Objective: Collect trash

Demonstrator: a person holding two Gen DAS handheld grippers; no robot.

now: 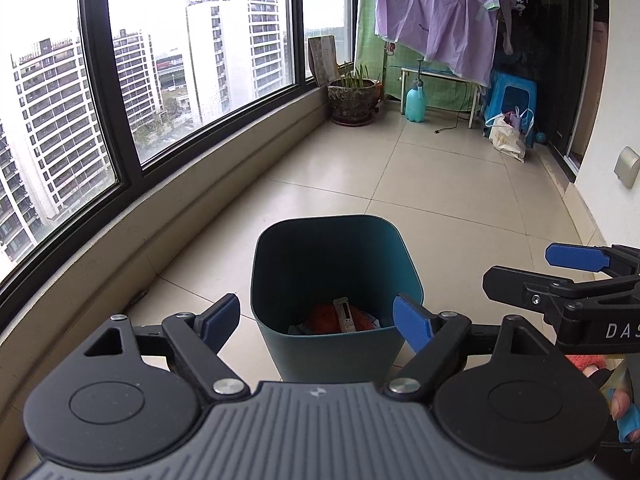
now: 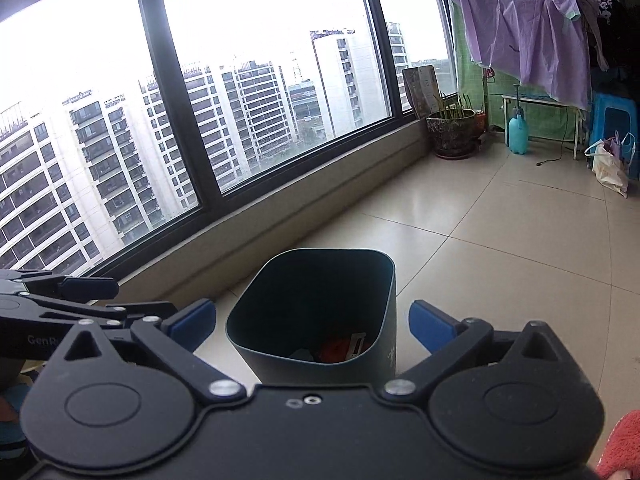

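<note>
A dark teal waste bin (image 1: 336, 268) stands on the tiled floor just ahead of both grippers; it also shows in the right wrist view (image 2: 316, 300). Inside lie an orange wrapper (image 1: 328, 316) and a white strip of packaging (image 1: 346, 314), seen too in the right wrist view (image 2: 340, 350). My left gripper (image 1: 320, 320) is open and empty, its blue pads level with the bin's near rim. My right gripper (image 2: 316, 326) is open and empty, above the bin's near side. The right gripper also shows at the right edge of the left wrist view (image 1: 560, 276).
A curved window wall with a low sill (image 1: 200, 184) runs along the left. At the far end stand a potted plant (image 1: 354, 96), a blue spray bottle (image 1: 416, 102), a white table (image 1: 444, 84), a blue stool (image 1: 512, 96), a bag (image 1: 506, 136) and hanging purple cloth (image 1: 436, 12).
</note>
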